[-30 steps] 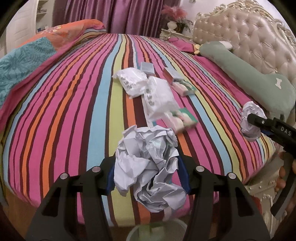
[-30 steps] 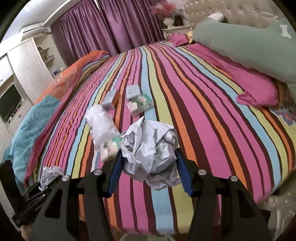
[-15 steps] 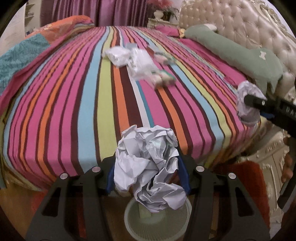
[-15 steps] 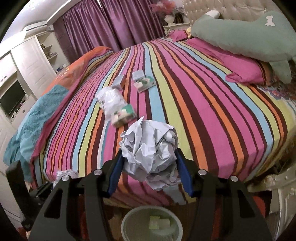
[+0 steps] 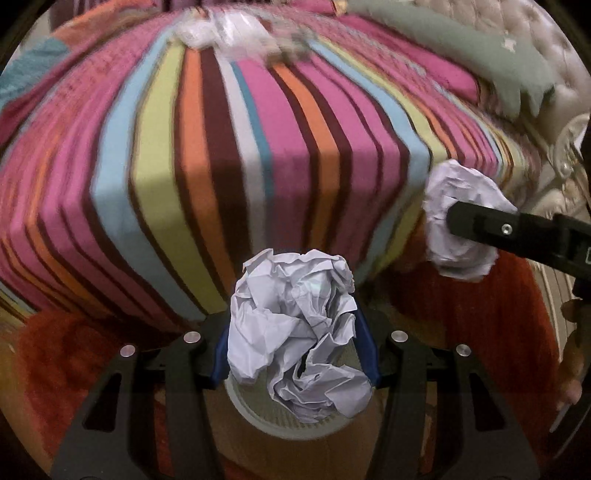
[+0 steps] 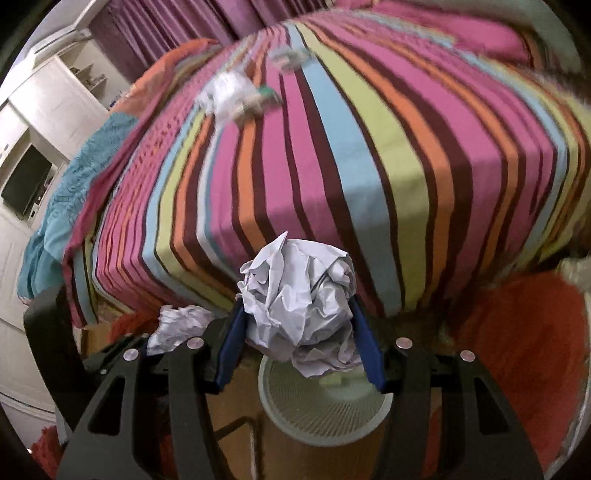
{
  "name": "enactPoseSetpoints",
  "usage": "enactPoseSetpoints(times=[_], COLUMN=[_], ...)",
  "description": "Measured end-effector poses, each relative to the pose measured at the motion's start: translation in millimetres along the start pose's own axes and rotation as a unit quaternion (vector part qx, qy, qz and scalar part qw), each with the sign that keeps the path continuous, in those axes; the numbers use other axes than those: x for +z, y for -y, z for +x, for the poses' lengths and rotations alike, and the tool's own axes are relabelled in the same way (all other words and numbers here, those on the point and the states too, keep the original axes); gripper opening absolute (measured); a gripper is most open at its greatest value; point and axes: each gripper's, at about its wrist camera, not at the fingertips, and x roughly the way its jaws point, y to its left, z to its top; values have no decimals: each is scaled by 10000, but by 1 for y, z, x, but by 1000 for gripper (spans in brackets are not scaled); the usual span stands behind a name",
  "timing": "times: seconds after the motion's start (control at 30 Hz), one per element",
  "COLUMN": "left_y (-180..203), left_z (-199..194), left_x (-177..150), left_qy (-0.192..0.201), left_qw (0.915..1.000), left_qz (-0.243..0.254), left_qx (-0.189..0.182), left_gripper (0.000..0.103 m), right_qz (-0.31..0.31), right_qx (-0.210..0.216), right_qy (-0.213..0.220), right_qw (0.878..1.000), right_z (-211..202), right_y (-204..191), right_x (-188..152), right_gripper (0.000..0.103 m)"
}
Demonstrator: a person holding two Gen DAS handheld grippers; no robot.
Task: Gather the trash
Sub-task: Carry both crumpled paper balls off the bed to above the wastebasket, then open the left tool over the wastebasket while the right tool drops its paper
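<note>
My left gripper is shut on a crumpled white paper ball, which hangs over a round white mesh waste bin on the floor. At the right of that view the right gripper's finger presses a second paper ball. In the right wrist view my right gripper is shut on that crumpled paper ball, above the same bin, which holds pale scraps. The left gripper's paper ball shows at the lower left. More trash lies blurred on the bed: plastic bags and small packets.
The striped bed ends just beyond the bin, with an orange-red rug on the floor around it. A green pillow and tufted headboard are at the right. White cabinets with a screen stand at the left.
Both grippers have drawn back off the bed and sunk, tilting down, each still gripping its paper ball. The bin now lies right under both balls; the bed trash has receded to the top.
</note>
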Motion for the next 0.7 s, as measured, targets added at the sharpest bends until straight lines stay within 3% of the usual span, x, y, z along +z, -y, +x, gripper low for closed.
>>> enactPoseSetpoints(times=[0.13,0.37,0.7], left_y=[4,-7,-32], left_z=[23,48,102], left_x=[-11,-24,-41], left_qy=[-531,-1109,-2225], left_qw=[9985,9932,9665], left_qz=[7,-321,-1215], left_qx=[-113,-119,-407], left_gripper=[53,53,53], right_qz=[340,648,973], right_qx=[42,-95,-209], right_qy=[-442,-1095,-2071], right_qw=[9984,9918,9733], right_z=[21,53,103], right_y=[13,29,46], right_x=[-16,-33,-51], right_gripper=[53,53,53])
